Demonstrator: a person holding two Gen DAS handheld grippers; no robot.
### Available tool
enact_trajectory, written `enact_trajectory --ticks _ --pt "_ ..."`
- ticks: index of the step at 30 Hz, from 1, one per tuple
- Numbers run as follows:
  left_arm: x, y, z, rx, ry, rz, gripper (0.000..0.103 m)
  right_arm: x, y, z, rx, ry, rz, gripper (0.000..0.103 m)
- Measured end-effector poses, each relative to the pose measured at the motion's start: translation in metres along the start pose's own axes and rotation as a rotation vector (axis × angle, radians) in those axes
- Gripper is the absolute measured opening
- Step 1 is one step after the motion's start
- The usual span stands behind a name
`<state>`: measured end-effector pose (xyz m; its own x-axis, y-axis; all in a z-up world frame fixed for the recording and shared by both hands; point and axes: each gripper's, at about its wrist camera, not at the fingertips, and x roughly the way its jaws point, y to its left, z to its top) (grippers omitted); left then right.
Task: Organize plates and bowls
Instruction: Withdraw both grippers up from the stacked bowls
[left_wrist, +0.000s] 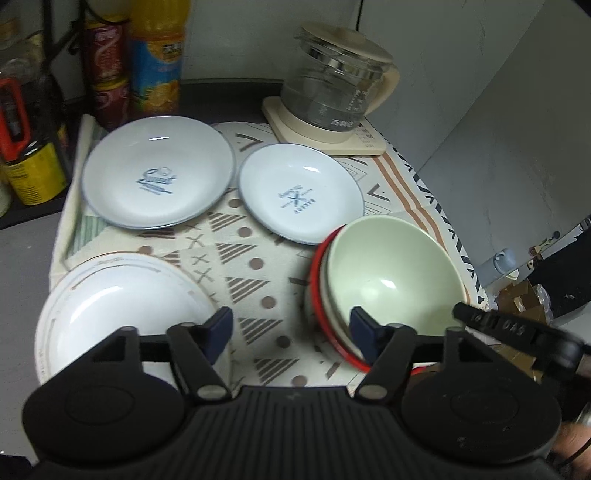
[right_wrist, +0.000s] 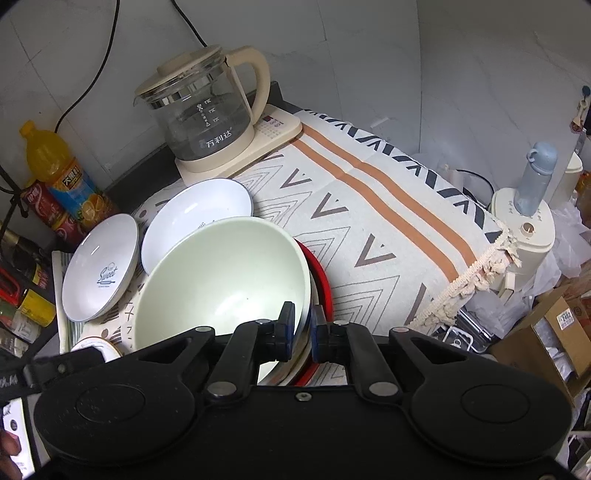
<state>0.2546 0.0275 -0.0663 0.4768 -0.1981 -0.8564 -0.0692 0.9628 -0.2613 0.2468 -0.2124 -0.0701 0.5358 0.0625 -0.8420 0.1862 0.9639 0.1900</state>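
A pale green bowl (left_wrist: 391, 273) is nested in a white bowl and a red bowl (left_wrist: 314, 295) at the table's right front, tilted. My right gripper (right_wrist: 303, 325) is shut on the rim of this bowl stack (right_wrist: 221, 273). My left gripper (left_wrist: 291, 328) is open and empty above the cloth, between the stack and a white plate with a brown rim pattern (left_wrist: 122, 306). Two white plates with blue print lie behind: a larger one (left_wrist: 159, 171) at left and a smaller one (left_wrist: 299, 192) beside it. Both show in the right wrist view (right_wrist: 99, 269) (right_wrist: 195, 218).
A glass kettle on a cream base (left_wrist: 332, 88) stands at the back of the patterned tablecloth (left_wrist: 255, 266). Bottles and cans (left_wrist: 155, 55) line the back left. Right of the table's fringed edge (right_wrist: 476, 266) stand a cream appliance (right_wrist: 524, 221) and cardboard boxes (right_wrist: 554, 332).
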Motion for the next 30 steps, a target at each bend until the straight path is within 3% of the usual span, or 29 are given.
enact_trajectory --ticks 1,3,10,14,18,30 --pt "-0.005 0.005 -0.001 -0.008 -0.004 0.002 0.077 -0.005 0.002 0.0 -0.001 -0.01 0.005 0.015" --pt "-0.017 0.014 -0.003 -0.017 -0.025 0.01 0.085 -0.014 0.008 -0.001 -0.022 -0.03 0.023 0.029" --pt "-0.05 0.047 -0.01 -0.04 -0.058 0.072 0.092 -0.035 0.035 -0.01 -0.073 -0.053 0.117 0.056" --pt "-0.064 0.063 -0.017 -0.046 -0.07 0.092 0.095 -0.044 0.054 -0.02 -0.109 -0.059 0.165 0.078" --pt "-0.073 0.077 -0.025 -0.063 -0.075 0.111 0.095 -0.052 0.073 -0.031 -0.177 -0.071 0.183 0.09" --pt "-0.082 0.102 -0.03 -0.111 -0.09 0.14 0.095 -0.05 0.113 -0.044 -0.267 -0.035 0.233 0.094"
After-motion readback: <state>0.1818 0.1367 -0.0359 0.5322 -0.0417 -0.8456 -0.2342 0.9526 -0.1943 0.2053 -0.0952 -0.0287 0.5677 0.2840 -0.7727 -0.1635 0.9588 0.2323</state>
